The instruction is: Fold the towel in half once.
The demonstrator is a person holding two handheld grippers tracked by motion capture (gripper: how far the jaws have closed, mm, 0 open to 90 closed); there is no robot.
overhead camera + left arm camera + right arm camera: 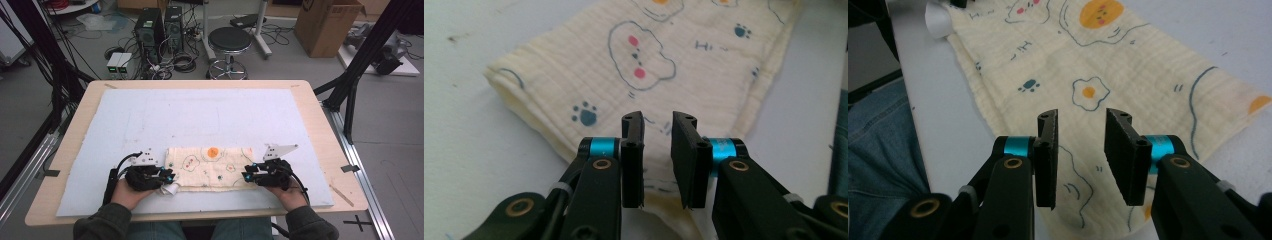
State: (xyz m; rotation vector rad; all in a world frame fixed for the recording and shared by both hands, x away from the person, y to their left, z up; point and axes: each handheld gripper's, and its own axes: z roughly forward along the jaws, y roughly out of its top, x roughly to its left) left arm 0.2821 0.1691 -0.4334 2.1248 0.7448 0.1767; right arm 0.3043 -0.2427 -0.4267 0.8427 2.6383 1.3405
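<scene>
High view: a folded cream cloth (210, 169) is seen lying flat near the front edge of a pale blue mat (200, 120) that covers a wooden table (320, 115); the left gripper (169, 176) is placed at the cloth's left end and the right gripper (246, 176) at its right end.
Left gripper view: the jaws are seen parted with a narrow gap, poised over the near corner of the cloth (634, 65); nothing is pinched, though the fabric lies just beneath the pads.
Right gripper view: the jaws are likewise held apart above the cloth (1108, 75), with no fabric gripped between them; a white label (937, 20) is seen at the far corner, and the person's denim-clad leg (878, 150) below the table edge.
Material: a crinkled, printed muslin is indicated; it is judged light, soft and limp, with no stiffness of its own.
Layers: several plies are shown stacked at the folded edge, so a shallow pinch is likely to lift the top ply alone.
Grip points: the two near corners are judged best, each pinched through the full thickness close to the edge.
Slip: the textured weave is expected to hold well between the ribbed pads.
Risk: sagging and unfolding are to be expected if one end is lifted without the other.
</scene>
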